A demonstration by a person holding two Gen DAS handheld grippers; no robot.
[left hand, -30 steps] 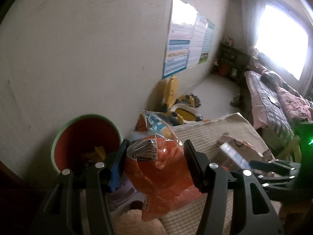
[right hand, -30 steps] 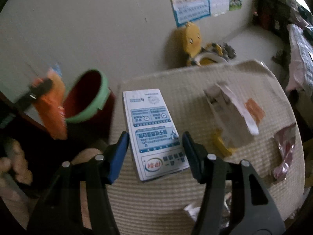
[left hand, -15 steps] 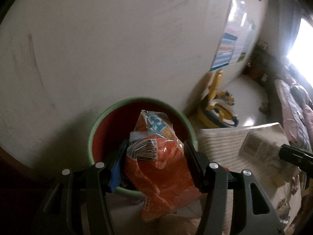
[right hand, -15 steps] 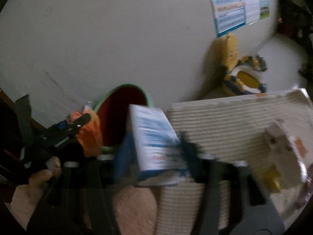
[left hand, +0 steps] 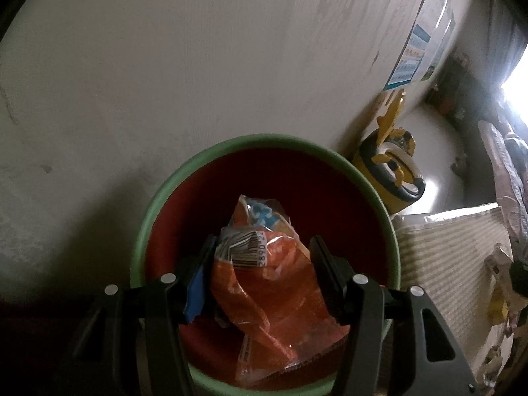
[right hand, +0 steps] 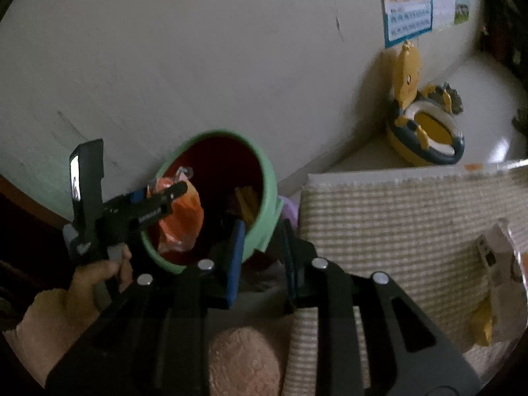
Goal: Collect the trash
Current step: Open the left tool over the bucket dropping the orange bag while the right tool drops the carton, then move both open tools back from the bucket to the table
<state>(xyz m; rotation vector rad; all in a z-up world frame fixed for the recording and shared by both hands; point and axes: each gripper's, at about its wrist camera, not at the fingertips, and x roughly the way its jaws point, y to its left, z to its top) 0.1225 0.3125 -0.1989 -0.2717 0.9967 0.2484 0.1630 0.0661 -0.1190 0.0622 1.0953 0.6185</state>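
Observation:
A bin with a green rim (left hand: 264,140) and a dark red inside stands against the wall, tilted in the right wrist view (right hand: 270,178). My left gripper (left hand: 262,247) is shut on an orange snack bag (left hand: 264,290) with a barcode, held over the bin's mouth. From the right wrist, the left gripper (right hand: 171,194) and the orange bag (right hand: 181,221) sit at the bin's near-left rim. My right gripper (right hand: 262,231) hovers just short of the bin's lower rim. Its jaws are closing to a narrow gap and I see nothing between them. The white carton is in neither view.
A woven beige mat (right hand: 396,224) lies right of the bin, with a crumpled paper pack (right hand: 495,264) and a yellow scrap (right hand: 481,326) on it. A yellow child's potty (right hand: 425,132) stands by the wall. A pink plush thing (right hand: 244,363) lies below my right gripper.
The left gripper carried the orange bag from beside the bin to over its mouth. The right gripper lifted the white carton, swung left toward the bin, narrowed its jaws, and the carton is gone from view.

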